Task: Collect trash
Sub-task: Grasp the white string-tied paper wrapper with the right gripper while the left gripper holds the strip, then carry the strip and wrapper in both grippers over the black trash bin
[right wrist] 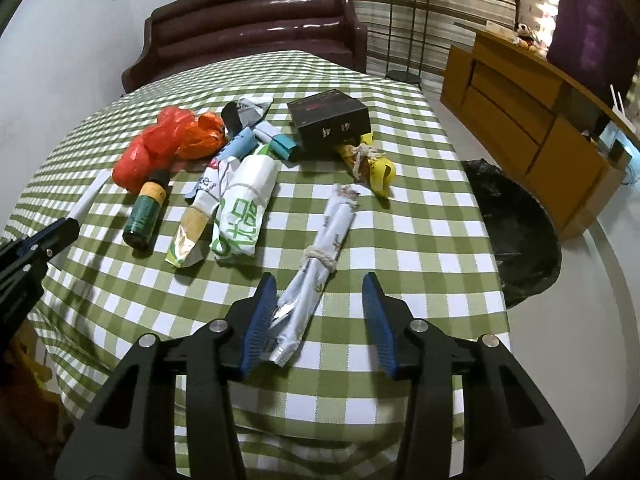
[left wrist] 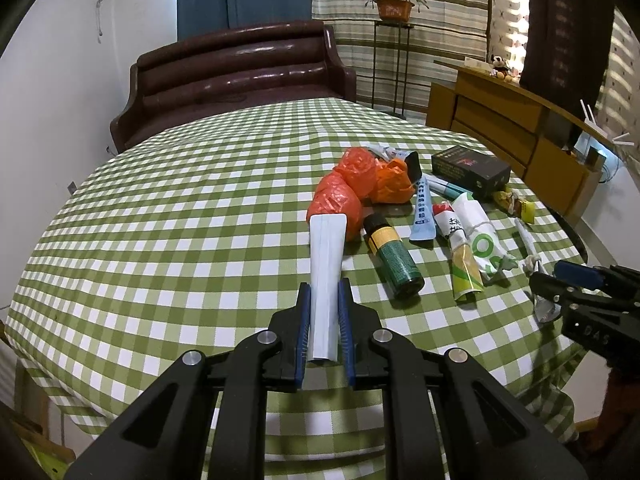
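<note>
My left gripper (left wrist: 325, 292) is shut on a white flattened tube (left wrist: 326, 256), which sticks out forward over the green-checked table (left wrist: 180, 220). From the right wrist view the left gripper (right wrist: 60, 232) sits at the left edge with the white tube (right wrist: 90, 196) in it. My right gripper (right wrist: 319, 284) straddles a silvery wrapper bundle tied with string (right wrist: 320, 256). The bundle lies on the cloth against the left pad, and the right pad stands clear of it. In the left wrist view the right gripper (left wrist: 560, 280) is at the table's right edge over that bundle (left wrist: 528, 248).
More trash lies in a heap: orange plastic bags (right wrist: 168, 148), a green spray can (right wrist: 144, 212), a white-and-green rolled bag (right wrist: 244, 208), a black box (right wrist: 330, 120) and a yellow wrapper (right wrist: 376, 168). A black-lined bin (right wrist: 516, 224) stands on the floor to the right.
</note>
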The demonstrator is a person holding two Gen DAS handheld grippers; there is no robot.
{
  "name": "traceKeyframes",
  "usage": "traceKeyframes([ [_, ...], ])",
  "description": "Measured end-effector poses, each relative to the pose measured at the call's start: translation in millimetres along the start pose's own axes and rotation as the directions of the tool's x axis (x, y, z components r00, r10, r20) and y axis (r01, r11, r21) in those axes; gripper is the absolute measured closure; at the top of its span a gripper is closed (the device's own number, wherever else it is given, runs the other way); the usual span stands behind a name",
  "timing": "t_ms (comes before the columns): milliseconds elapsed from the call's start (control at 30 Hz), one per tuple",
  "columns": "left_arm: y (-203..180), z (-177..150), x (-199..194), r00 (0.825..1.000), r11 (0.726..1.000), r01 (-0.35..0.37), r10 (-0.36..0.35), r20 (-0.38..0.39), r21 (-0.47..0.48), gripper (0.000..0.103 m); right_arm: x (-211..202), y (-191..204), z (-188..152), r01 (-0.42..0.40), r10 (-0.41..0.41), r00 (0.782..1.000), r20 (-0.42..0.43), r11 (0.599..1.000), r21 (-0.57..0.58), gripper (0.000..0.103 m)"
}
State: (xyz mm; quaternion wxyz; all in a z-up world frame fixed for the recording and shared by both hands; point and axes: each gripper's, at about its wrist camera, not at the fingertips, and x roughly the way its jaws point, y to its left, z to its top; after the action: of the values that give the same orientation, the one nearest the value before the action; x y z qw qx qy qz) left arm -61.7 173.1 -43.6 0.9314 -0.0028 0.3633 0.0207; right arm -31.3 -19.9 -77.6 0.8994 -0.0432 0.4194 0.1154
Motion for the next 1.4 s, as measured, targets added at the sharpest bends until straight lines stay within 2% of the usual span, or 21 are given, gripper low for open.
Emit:
traceKeyframes([
  [167,2,1,3,1.000,1.000,0.001,-0.001,0.005,-0.010,0.088,0,5,4,-0.011,0.011,1.000,0.009,1.000,0.000,0.058],
  [333,1,1,3,1.000,1.000,0.007,-0.007,0.010,-0.018,0.088,11,9,3,0.008,-0.008,1.000,-0.017,1.000,-0.017,0.059],
  [400,-2,0,3,1.000,1.000,0.013,-0.013,0.010,-0.017,0.088,10,8,2,0.014,-0.014,1.000,-0.013,1.000,-0.020,0.066],
  [467,-4,0,3,1.000,1.000,0.021,-0.021,0.010,-0.017,0.088,10,4,1,-0.009,0.009,1.000,-0.016,1.000,-0.004,0.084],
  [500,-6,0,3,1.000,0.999,0.027,-0.026,0.011,-0.019,0.088,10,1,1,-0.014,0.014,1.000,-0.015,1.000,0.004,0.085],
  [667,-15,2,-1,0.998,0.999,0.049,-0.048,0.026,-0.017,0.088,4,-6,-1,-0.025,0.025,1.000,0.006,1.000,0.010,0.086],
  [1067,-48,24,-14,0.990,0.995,0.101,-0.102,0.099,0.011,0.088,-30,-27,9,-0.044,0.040,0.992,0.123,0.998,0.035,0.086],
  [1400,-94,54,-7,0.972,0.984,0.171,-0.178,0.152,0.056,0.088,-45,-86,29,0.030,-0.053,0.979,0.198,0.993,0.116,0.086],
])
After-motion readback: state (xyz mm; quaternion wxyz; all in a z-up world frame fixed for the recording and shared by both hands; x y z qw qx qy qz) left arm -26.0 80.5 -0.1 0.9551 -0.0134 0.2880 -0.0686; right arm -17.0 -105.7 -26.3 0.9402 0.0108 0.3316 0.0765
